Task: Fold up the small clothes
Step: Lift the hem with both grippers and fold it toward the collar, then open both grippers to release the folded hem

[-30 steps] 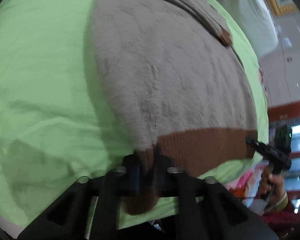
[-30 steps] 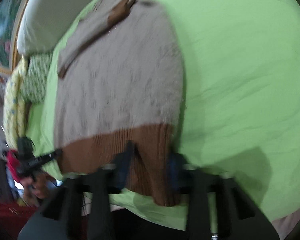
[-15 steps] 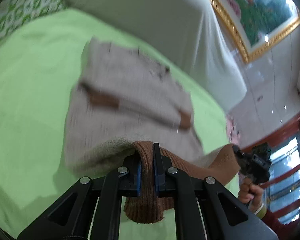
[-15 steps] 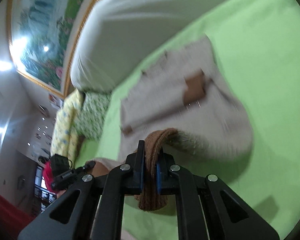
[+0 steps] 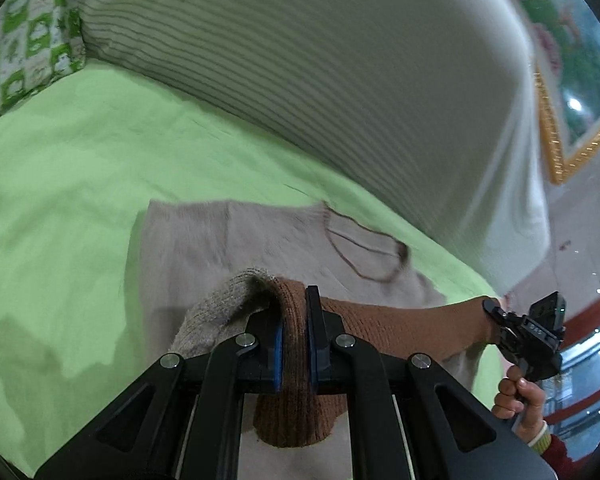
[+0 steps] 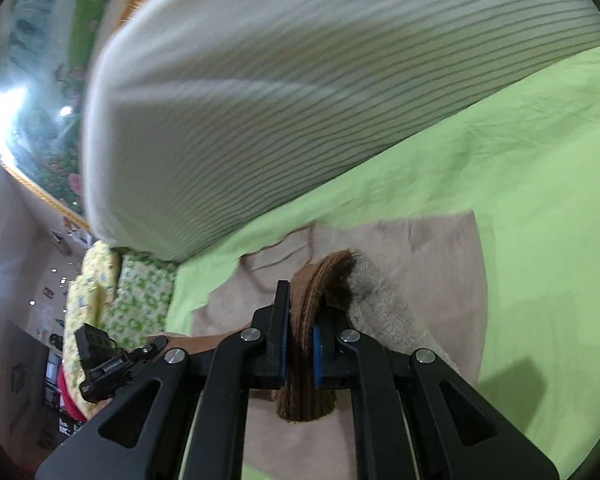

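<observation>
Left gripper (image 5: 293, 344): we record it clamped on the sweater's brown ribbed hem (image 5: 400, 328). Right gripper (image 6: 300, 350): likewise clamped on that hem. Sweater (image 5: 220, 240): on the green sheet (image 5: 80, 168), before the striped pillow (image 5: 320, 60). Lettering: none legible to us.

The beige knitted sweater with a brown ribbed hem (image 5: 236, 240) lies on the light green bedsheet (image 5: 80, 168), its neckline toward the bed's head edge. Behind it a striped white bolster (image 5: 320, 80) lies along that edge, and a green-checked pillow (image 5: 24, 52) sits at the bolster's left end.
</observation>
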`<state>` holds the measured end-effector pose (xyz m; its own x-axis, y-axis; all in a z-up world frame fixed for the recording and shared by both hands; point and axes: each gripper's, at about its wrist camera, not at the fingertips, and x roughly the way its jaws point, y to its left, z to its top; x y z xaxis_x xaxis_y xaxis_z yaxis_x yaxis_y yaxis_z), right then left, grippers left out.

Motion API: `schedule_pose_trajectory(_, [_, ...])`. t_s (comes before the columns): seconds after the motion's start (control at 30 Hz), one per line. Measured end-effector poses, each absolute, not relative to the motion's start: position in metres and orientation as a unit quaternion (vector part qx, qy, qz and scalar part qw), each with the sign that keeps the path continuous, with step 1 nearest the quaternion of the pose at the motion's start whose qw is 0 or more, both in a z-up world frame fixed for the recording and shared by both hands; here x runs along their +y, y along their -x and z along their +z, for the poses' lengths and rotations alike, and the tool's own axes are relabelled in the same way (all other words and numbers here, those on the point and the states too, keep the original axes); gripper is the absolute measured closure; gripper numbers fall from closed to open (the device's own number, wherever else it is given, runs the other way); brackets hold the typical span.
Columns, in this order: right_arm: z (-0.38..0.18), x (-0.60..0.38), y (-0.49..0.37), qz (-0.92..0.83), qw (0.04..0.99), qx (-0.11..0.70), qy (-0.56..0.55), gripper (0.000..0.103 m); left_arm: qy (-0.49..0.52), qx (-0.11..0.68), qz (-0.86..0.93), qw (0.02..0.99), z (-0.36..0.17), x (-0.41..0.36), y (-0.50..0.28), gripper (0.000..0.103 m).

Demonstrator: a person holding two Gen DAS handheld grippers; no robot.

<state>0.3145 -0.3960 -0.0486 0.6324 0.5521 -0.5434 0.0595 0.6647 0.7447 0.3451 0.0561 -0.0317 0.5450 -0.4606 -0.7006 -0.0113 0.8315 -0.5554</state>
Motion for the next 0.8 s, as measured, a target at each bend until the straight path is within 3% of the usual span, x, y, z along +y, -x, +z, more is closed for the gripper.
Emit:
schedule_pose_trajectory(0.23, [-0.098,-0.397,-0.361,0.106,0.804,0.447,-0.378,0.093,0.26,0.493,-0.103,0.824,-0.076,0.052,-0.389,0.093])
schedule_pose_trajectory(0.33, [-0.11,-0.401,-0.37,0.089,0.796,0.458,-0.387,0.09,0.271,0.501,-0.089,0.817,-0.086,0.053,-0.394,0.088])
schedule_pose_trajectory(0.43, [-0.111,-0.406,-0.374,0.083,0.789,0.459,-0.4,0.087,0.278,0.488,-0.093,0.822,-0.081,0.054,-0.393,0.072])
schedule_pose_trajectory(0.5, [-0.108,-0.411,-0.373,0.081,0.785,0.46,-0.408,0.081,0.275,0.476,-0.084,0.831,-0.072,0.055,-0.389,0.049])
schedule_pose_trajectory(0.53, [-0.107,-0.418,-0.371,0.08,0.785,0.458,-0.41,0.078,0.271,0.469,-0.077,0.837,-0.067,0.057,-0.387,0.044])
schedule_pose_trajectory(0.57, [-0.104,-0.42,-0.369,0.08,0.787,0.453,-0.411,0.069,0.269,0.465,-0.071,0.841,-0.063,0.06,-0.386,0.04])
schedule_pose_trajectory(0.6, [-0.099,-0.423,-0.367,0.077,0.791,0.446,-0.411,0.055,0.267,0.46,-0.062,0.844,-0.058,0.064,-0.384,0.04])
schedule_pose_trajectory(0.67, [-0.087,-0.431,-0.359,0.064,0.803,0.429,-0.41,0.044,0.269,0.454,-0.052,0.848,-0.052,0.07,-0.38,0.04])
schedule_pose_trajectory(0.8, [-0.07,-0.437,-0.34,0.069,0.81,0.41,-0.413,0.043,0.264,0.446,-0.048,0.854,-0.041,0.076,-0.361,0.04])
